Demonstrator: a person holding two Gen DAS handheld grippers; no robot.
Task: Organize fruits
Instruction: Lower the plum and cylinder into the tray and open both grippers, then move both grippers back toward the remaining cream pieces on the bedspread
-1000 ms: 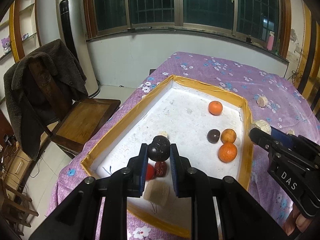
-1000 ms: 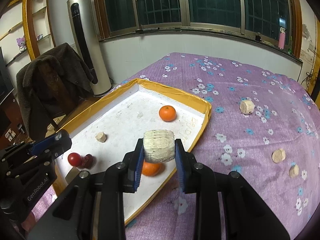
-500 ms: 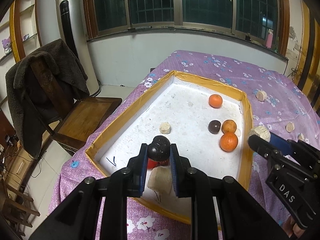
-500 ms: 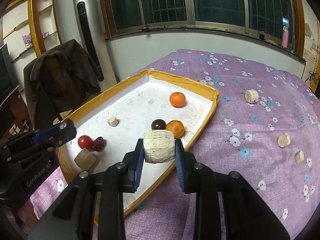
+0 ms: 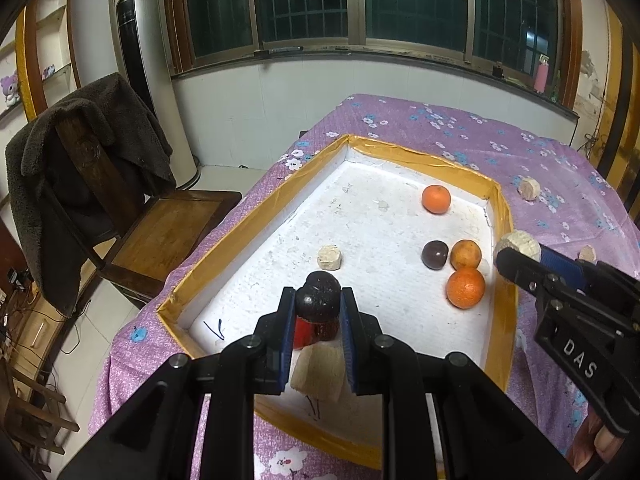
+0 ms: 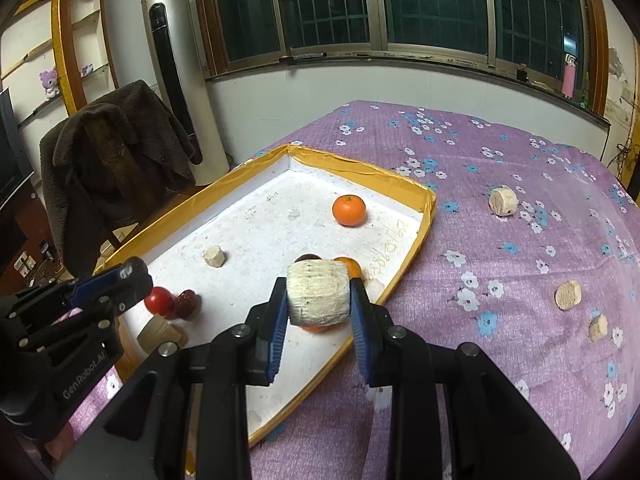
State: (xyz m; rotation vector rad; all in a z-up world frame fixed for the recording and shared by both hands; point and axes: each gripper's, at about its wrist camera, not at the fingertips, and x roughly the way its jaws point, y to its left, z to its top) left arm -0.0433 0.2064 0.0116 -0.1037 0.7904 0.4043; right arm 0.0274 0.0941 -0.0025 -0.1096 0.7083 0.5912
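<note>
Left gripper (image 5: pixel 318 307): pads pinching a dark round fruit (image 5: pixel 318 298), held above the near end of the tray (image 5: pixel 224 236), over the red fruits (image 6: pixel 172 301); nearer hand for that end.

Right gripper (image 6: pixel 319 294): pads clamped on a pale ribbed cylinder (image 6: pixel 319 294), long axis crosswise between them, over the tray's right rim.

Fruit: matte, near-black, slightly lumpy.

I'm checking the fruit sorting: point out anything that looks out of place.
Three pale cork-like chunks lie scattered on the purple tablecloth, outside the yellow-rimmed tray. Nothing looks spilled or broken.
</note>
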